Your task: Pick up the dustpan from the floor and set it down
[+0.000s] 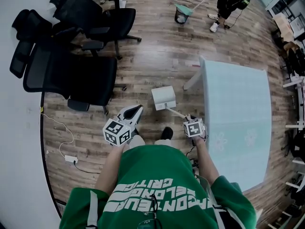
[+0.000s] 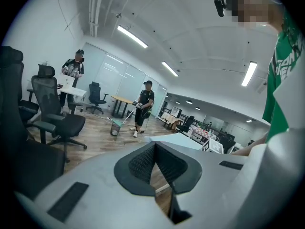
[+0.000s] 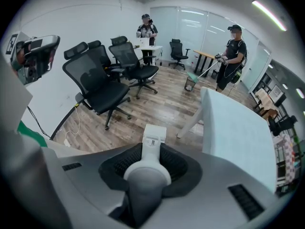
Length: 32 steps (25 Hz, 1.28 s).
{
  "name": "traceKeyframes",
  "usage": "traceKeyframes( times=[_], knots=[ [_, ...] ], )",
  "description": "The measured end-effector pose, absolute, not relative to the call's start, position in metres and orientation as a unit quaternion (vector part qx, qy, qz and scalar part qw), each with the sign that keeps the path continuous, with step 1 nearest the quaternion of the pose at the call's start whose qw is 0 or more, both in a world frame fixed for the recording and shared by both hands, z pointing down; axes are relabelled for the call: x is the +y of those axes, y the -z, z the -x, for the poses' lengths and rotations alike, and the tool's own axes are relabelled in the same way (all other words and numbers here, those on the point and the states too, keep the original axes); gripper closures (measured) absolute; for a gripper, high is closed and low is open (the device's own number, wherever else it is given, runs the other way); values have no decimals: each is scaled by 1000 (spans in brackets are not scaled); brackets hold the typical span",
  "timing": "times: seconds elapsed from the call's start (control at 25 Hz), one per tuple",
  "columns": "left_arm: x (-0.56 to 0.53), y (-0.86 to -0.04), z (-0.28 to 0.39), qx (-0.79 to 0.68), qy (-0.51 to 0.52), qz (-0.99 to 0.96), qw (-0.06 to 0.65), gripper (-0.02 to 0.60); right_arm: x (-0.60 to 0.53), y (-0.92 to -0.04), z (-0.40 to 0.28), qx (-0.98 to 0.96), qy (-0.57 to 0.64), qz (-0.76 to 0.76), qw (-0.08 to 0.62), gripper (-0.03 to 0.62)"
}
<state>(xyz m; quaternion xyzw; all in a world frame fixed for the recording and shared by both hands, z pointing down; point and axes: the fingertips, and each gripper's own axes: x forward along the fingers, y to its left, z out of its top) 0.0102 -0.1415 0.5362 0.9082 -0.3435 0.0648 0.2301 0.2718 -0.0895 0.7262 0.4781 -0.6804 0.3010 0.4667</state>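
Note:
The white dustpan (image 1: 163,98) hangs low over the wooden floor, just left of the table; whether it touches the boards I cannot tell. Its long pale handle (image 1: 177,112) slants back to my right gripper (image 1: 189,119), which is shut on it and points steeply down. In the right gripper view the rounded handle (image 3: 147,173) sits between the black pads, with the dustpan (image 3: 154,136) beyond them. My left gripper (image 1: 135,109) hovers to the left of the dustpan, apart from it. In the left gripper view that left gripper (image 2: 155,149) has its tips together with nothing between them.
A pale green table (image 1: 236,109) stands close on the right. Several black office chairs (image 1: 71,75) crowd the left wall. A white cable and power strip (image 1: 70,159) lie on the floor at the left. A person with a broom (image 1: 228,4) and a bin (image 1: 181,14) are far ahead.

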Motion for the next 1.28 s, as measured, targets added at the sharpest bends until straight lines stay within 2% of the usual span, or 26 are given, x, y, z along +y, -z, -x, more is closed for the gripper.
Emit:
traceKeyframes(
  times=[0.6,1.0,1.28],
  knots=[
    [-139,-548,-23,-338,-78,-906,243,580,-98,-788,-278,-648,-354,-441,510,480],
    [-138,-551,-26,-342,-84,-902,248,580,-125,-813,-280,-632,-339,-439,542,479],
    [-137,-552,-17,-359,-82,-896,250,580,-139,-834,-269,-641,-344,-426,538,479]
  ],
)
